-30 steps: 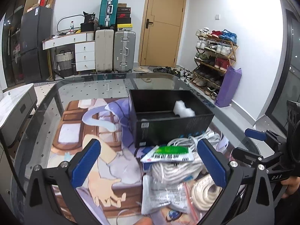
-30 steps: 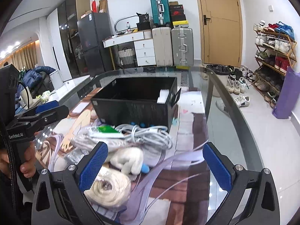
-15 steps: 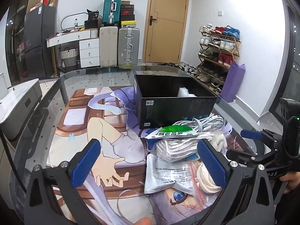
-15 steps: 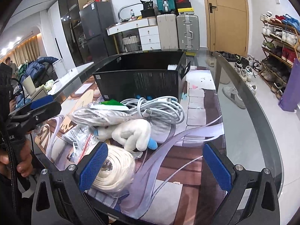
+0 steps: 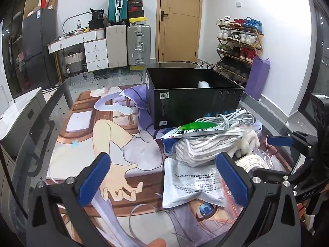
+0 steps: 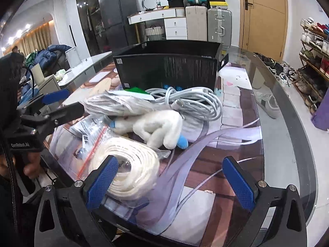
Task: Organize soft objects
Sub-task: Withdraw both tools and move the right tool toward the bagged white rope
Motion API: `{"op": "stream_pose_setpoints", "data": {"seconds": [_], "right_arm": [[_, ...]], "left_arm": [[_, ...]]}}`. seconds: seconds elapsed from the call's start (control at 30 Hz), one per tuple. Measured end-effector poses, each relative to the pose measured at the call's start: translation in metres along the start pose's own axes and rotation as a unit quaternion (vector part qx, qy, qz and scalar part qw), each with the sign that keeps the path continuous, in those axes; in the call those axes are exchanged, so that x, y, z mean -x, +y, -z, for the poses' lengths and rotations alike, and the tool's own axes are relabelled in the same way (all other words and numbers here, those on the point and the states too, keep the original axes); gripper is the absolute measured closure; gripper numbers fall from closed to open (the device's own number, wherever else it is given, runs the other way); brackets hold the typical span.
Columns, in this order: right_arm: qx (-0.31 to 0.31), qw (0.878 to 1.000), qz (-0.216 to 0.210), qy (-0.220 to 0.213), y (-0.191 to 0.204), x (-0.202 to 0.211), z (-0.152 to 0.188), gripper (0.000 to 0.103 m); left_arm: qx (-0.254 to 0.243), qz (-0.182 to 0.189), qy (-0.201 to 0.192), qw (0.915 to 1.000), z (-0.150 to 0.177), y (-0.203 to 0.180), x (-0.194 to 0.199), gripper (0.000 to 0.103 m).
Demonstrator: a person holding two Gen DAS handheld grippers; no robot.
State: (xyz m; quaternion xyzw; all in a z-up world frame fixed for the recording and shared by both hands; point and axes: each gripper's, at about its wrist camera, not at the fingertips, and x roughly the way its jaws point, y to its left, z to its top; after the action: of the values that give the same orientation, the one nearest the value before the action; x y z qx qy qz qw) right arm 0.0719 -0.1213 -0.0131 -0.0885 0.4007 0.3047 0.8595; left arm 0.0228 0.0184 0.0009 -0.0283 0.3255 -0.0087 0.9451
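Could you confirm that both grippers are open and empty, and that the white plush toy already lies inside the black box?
Not quite: the right wrist view shows the white plush toy still on the table in front of the black box. Both the left gripper and right gripper are open and empty.

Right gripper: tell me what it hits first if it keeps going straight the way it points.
Probably the white plush toy. The open right gripper aims over the printed mat toward it, with the white cord coil by its left finger and the black box farther behind. Depth is uncertain.
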Motion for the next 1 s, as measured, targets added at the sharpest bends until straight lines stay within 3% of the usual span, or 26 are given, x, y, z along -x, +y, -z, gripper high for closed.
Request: {"op": "stream_pose_setpoints", "data": {"seconds": [0.4,0.7,1.0], "right_arm": [[-0.025,0.999,0.019,0.006,-0.023,0.003,-0.002,0.000],[-0.011,0.999,-0.037,0.008,0.013,0.000,-0.006,0.000],[0.018,1.000,0.002,0.024,0.041,-0.013,0.000,0.000]], "left_arm": [[0.022,0.012,-0.003,0.9997,0.004,0.010,0.003,0.000],[0.028,0.012,-0.006,0.9995,0.004,0.013,0.006,0.000],[0.028,0.011,-0.005,0.9995,0.005,0.014,0.006,0.000]]}}
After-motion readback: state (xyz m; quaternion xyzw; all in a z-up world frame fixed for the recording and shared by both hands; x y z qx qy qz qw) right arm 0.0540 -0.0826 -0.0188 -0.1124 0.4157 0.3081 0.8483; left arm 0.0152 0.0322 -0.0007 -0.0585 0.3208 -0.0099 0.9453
